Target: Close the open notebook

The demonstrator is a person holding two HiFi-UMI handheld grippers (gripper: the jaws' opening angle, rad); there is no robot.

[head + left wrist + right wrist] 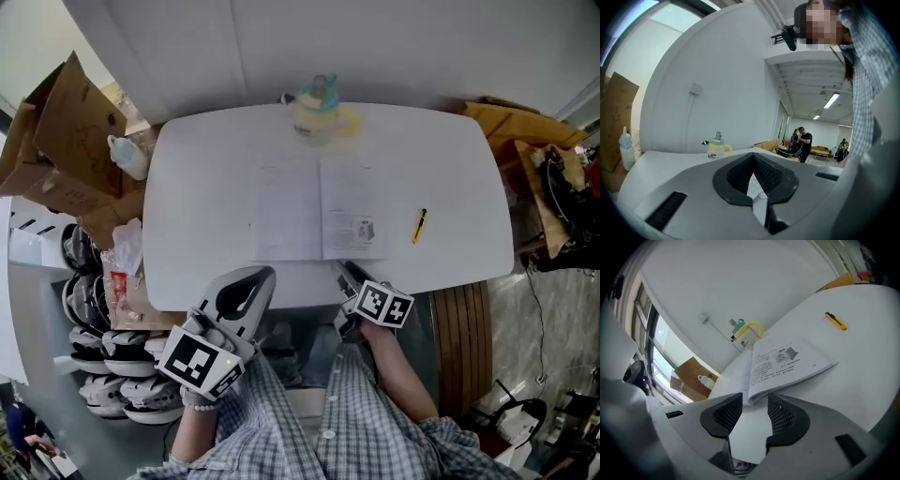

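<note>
The open notebook [319,211] lies flat in the middle of the white table [206,169], printed pages up. In the right gripper view its near corner [787,362] sits just beyond the jaws. My right gripper [345,270] [753,401] hovers at the table's front edge below the right page, open, with only bare table between its fingers. Off the table's front left edge, my left gripper [255,274] [751,157] is shut and empty, and apart from the notebook.
A yellow-handled mug [319,111] [717,146] [745,333] stands at the far edge behind the notebook. A yellow pen [419,225] [834,320] lies right of it. Cardboard boxes [56,131] and a bottle [127,155] are at the left; a wooden bench [459,337] is at the right.
</note>
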